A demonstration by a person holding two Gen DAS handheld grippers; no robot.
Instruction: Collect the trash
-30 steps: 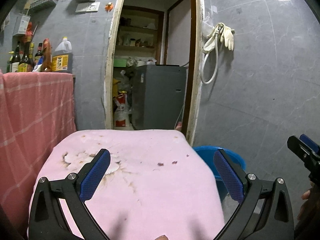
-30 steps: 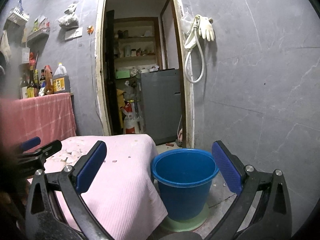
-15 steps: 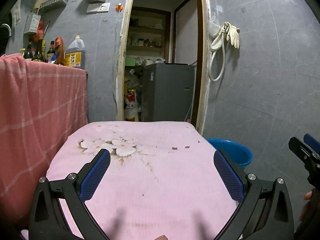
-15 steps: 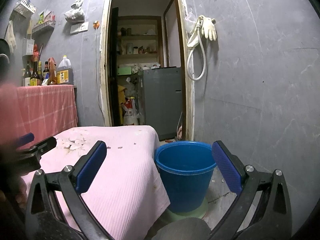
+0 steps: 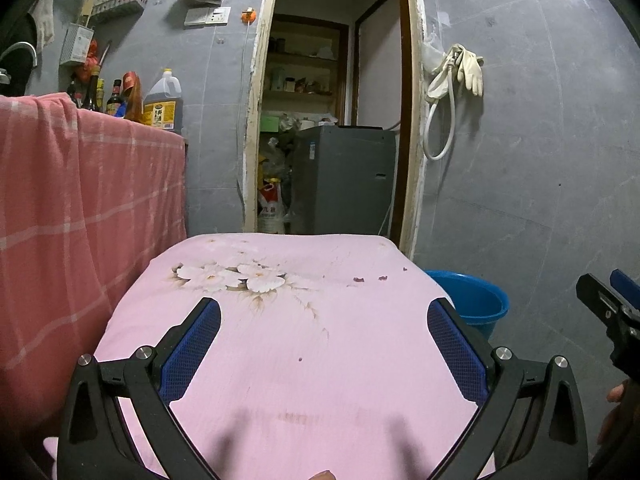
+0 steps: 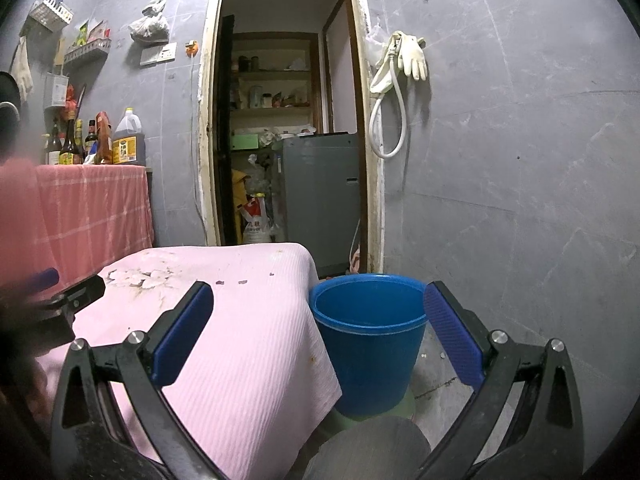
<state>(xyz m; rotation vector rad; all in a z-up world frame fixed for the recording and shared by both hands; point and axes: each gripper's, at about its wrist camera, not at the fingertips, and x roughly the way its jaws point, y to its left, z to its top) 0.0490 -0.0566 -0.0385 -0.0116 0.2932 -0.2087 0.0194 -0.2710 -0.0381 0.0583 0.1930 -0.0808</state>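
A low table under a pink cloth (image 5: pixel 320 340) (image 6: pixel 248 340) fills the foreground. Small dark scraps (image 5: pixel 359 279) (image 6: pixel 219 282) lie near its far right side, and one tiny speck (image 5: pixel 300 359) sits nearer the middle. A blue bucket (image 6: pixel 370 340) (image 5: pixel 472 294) stands on the floor just right of the table. My left gripper (image 5: pixel 322 344) hangs open above the cloth with nothing between its fingers. My right gripper (image 6: pixel 318 328) is open too, over the table's right corner and the bucket. Each gripper's tip shows in the other's view.
A pink checked cloth (image 5: pixel 80 208) (image 6: pixel 88 208) drapes a counter on the left, with bottles and an oil jug (image 5: pixel 162 102) on top. Behind the table, an open doorway shows a grey appliance (image 5: pixel 344 176). A grey tiled wall (image 6: pixel 520 160) with hanging gloves stands to the right.
Both views have tilted up and drawn back a little; more of the table's flower print and the far wall shows. Both grippers stayed open and empty.
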